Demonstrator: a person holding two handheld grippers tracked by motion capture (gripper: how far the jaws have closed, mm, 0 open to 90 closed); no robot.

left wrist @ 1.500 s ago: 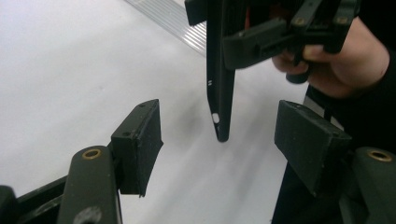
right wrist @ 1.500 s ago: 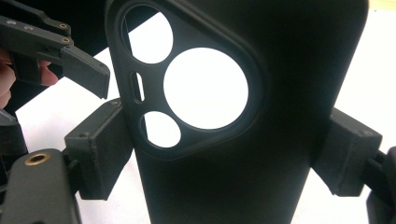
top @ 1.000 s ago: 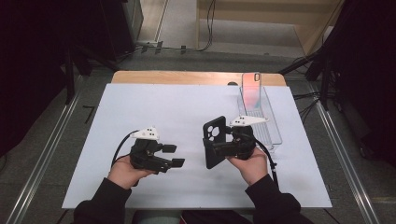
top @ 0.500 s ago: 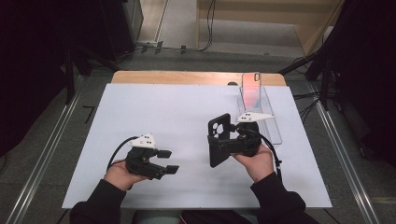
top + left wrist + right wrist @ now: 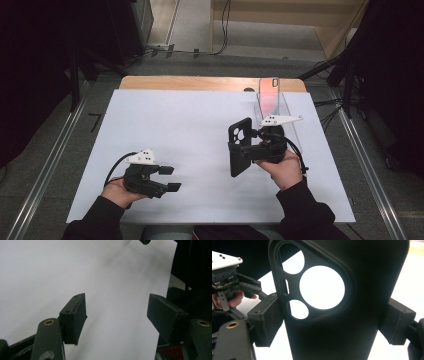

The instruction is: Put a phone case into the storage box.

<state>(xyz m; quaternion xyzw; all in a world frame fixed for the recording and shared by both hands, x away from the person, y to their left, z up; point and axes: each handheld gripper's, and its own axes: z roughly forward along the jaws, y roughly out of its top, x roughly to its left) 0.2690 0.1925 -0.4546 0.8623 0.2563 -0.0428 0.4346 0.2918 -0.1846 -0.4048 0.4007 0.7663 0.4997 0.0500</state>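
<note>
Presently, a black phone case [image 5: 239, 146] is held upright above the white table cover [image 5: 185, 125] by the right gripper [image 5: 250, 147], whose jaws are pressed against the case's two long edges, as the right gripper view confirms at [image 5: 342, 302]. The camera cut-out of the case is turned toward the left side of the table in the high view. The left gripper [image 5: 170, 178] is held low over the near left part of the cover with its jaws standing apart and nothing between them; bare white surface is seen between its pads [image 5: 75, 317] in the left gripper view. A phone [image 5: 269, 95] is leaned in a clear stand [image 5: 286, 112] at the far right of the table, just behind the right gripper. Judged from this arrangement, the case has been picked up, while fitting it to the phone is yet to be done; the phone is untouched in its stand. Little obstruction is noted: the cover is otherwise bare, though the clear stand sits close to the right hand [image 5: 282, 167] and could be knocked. The two grippers are kept well apart.
</note>
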